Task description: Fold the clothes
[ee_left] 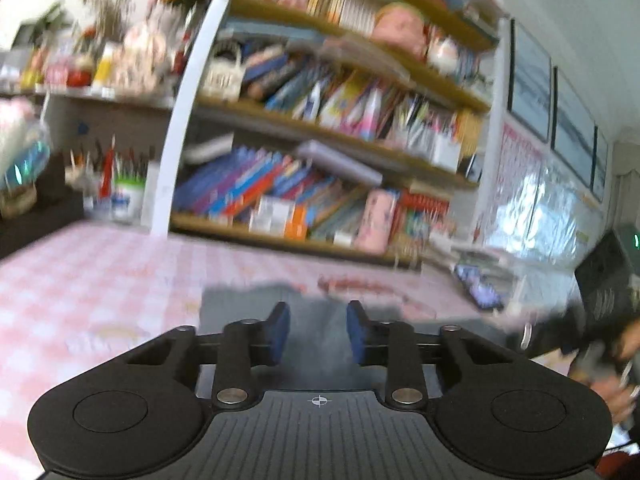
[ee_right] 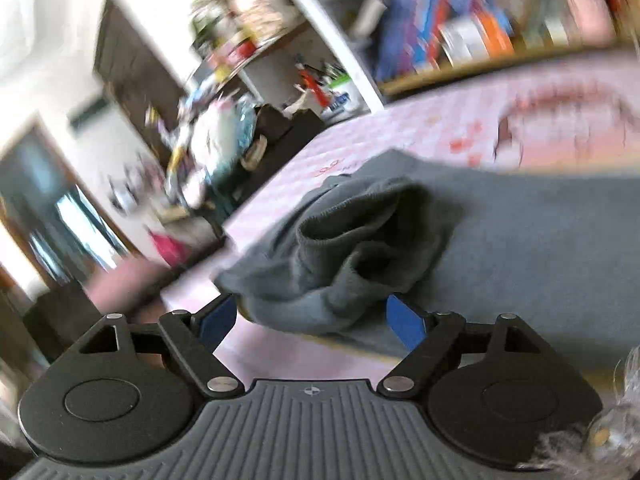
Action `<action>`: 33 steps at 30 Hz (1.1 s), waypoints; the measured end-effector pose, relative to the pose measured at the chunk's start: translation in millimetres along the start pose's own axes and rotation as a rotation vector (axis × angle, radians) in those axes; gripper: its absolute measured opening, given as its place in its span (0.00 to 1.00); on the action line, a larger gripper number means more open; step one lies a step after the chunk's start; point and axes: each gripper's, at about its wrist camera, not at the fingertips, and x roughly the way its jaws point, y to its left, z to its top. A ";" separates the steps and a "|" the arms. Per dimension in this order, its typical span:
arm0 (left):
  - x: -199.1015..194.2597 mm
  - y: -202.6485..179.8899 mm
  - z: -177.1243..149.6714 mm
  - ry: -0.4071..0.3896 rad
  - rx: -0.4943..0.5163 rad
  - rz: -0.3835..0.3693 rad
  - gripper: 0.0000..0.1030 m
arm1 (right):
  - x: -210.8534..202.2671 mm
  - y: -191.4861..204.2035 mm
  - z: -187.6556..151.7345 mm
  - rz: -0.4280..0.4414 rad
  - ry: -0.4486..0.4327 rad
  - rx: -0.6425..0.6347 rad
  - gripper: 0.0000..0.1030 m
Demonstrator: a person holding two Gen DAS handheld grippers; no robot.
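A dark grey garment [ee_right: 540, 248] lies spread on the pink checked tablecloth [ee_right: 360, 140]. One bunched, ribbed end of it [ee_right: 352, 248] is heaped up right in front of my right gripper [ee_right: 312, 320]. That gripper's jaws stand wide, its blue pads [ee_right: 404, 320] on either side of the heap's near edge without pressing on it. In the left wrist view my left gripper [ee_left: 318, 332] hovers low over the flat grey garment [ee_left: 240, 304]. Its blue pads [ee_left: 280, 332] are a narrow gap apart, and I see no cloth pinched between them.
A packed bookshelf [ee_left: 320, 120] stands along the table's far edge, with a pen cup [ee_left: 128, 196] to its left. A pink item with red trim [ee_right: 560, 128] lies beyond the grey garment. A person's hand [ee_left: 624, 360] is at the right edge.
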 end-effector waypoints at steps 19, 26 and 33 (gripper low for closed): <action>-7.9 6.5 -10.7 -0.056 -0.040 0.006 0.27 | 21.9 1.3 17.5 -0.148 -0.137 0.024 0.22; -4.2 7.1 -13.3 -0.052 -0.053 0.017 0.27 | 26.8 -47.1 9.4 -0.003 -0.075 0.370 0.20; -13.6 8.2 -8.4 -0.110 -0.071 0.011 0.27 | 40.7 -30.5 10.7 0.153 -0.050 0.390 0.19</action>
